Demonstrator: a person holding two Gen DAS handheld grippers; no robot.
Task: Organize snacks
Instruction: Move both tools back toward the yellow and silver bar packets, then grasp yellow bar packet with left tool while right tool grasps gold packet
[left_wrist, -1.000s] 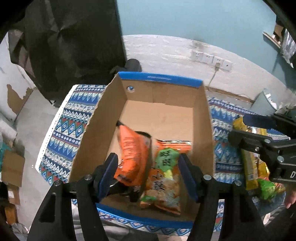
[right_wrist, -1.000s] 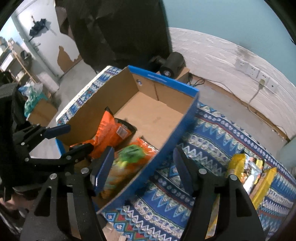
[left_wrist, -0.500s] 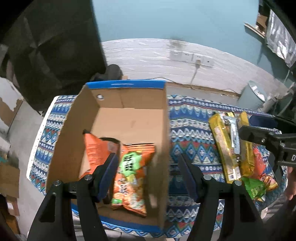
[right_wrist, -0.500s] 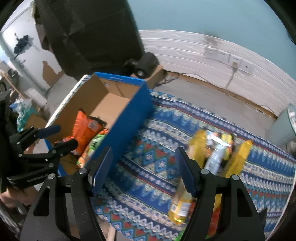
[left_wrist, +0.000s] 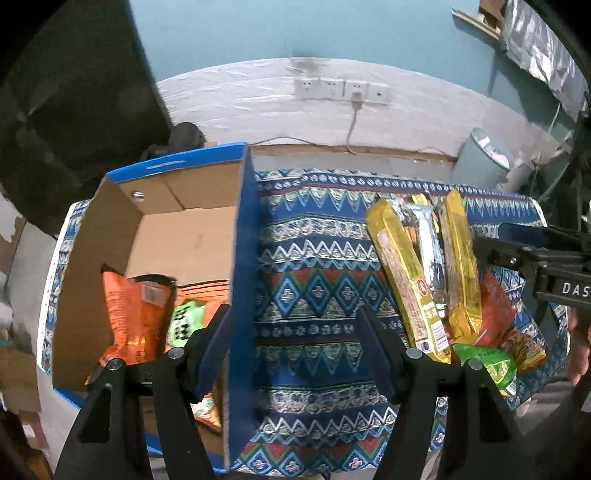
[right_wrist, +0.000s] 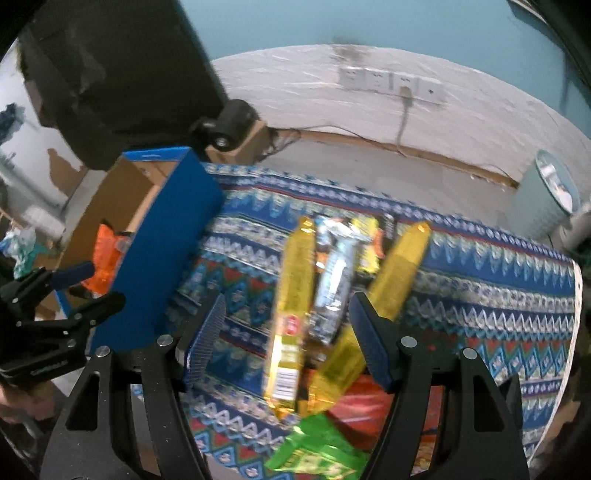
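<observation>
A cardboard box with blue outside (left_wrist: 242, 229) (right_wrist: 166, 221) stands on the left of a patterned cloth. In it lie an orange snack bag (left_wrist: 133, 314) (right_wrist: 105, 254) and a green-and-orange bag (left_wrist: 188, 321). A pile of snacks lies on the right: long yellow packs (left_wrist: 402, 280) (right_wrist: 291, 295), a silver pack (left_wrist: 424, 236) (right_wrist: 334, 273), a red bag (left_wrist: 495, 314) and a green bag (left_wrist: 487, 365) (right_wrist: 314, 450). My left gripper (left_wrist: 293, 350) is open and empty above the box's right wall. My right gripper (right_wrist: 286, 343) is open and empty above the yellow packs; it also shows in the left wrist view (left_wrist: 517, 247).
The blue patterned cloth (left_wrist: 314, 258) (right_wrist: 480, 295) covers the table. Behind are a white wall with sockets (left_wrist: 341, 90), a grey bin (left_wrist: 484, 158) (right_wrist: 546, 199) at the right and a dark curtain (left_wrist: 74, 110) at the left.
Both grippers have swung right, away from over the box. The left now sits over the box's right wall, the right over the snack pile. Both stay open.
</observation>
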